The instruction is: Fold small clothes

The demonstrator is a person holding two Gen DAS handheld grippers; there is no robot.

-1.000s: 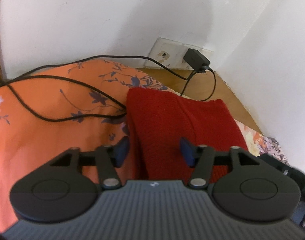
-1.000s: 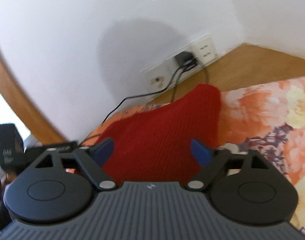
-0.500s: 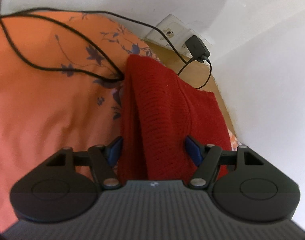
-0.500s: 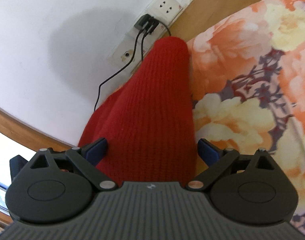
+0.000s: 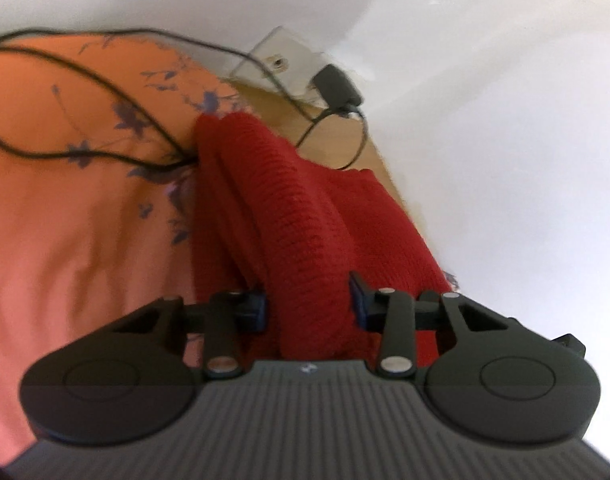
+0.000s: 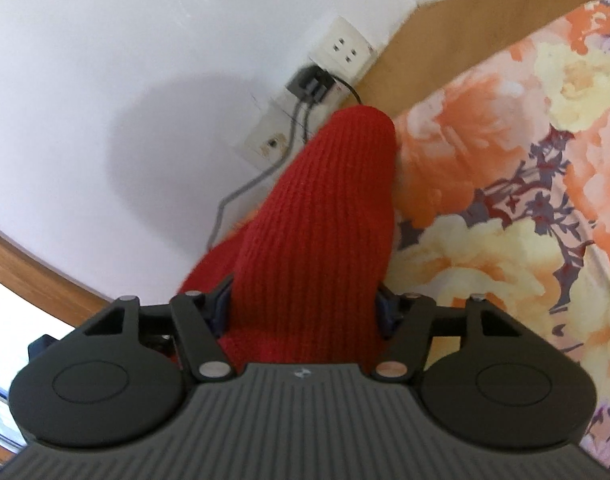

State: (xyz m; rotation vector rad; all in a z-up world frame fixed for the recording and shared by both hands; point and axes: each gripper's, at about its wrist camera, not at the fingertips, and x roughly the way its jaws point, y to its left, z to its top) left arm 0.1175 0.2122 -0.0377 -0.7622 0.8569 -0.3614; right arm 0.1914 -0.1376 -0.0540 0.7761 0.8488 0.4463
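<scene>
A red knitted garment (image 5: 297,208) lies bunched on an orange floral sheet (image 5: 85,220), running away toward the wall. My left gripper (image 5: 307,304) is shut on a raised fold of it, with the blue pads (image 5: 259,308) pressing the knit from both sides. In the right wrist view the same red garment (image 6: 325,208) rises as a thick ridge, and my right gripper (image 6: 303,312) is shut on its near end. The fabric hides most of both pads there.
Black cables (image 5: 65,152) trail over the sheet just left of the garment. A wall socket with a black charger (image 5: 337,88) sits behind it, also in the right wrist view (image 6: 309,80). A wooden bed edge (image 6: 445,48) and white walls close in behind. Floral bedding (image 6: 505,200) spreads to the right.
Both grippers went from wide open around the red garment to closed on it. The fabric has bunched into a ridge between each pair of fingers.
</scene>
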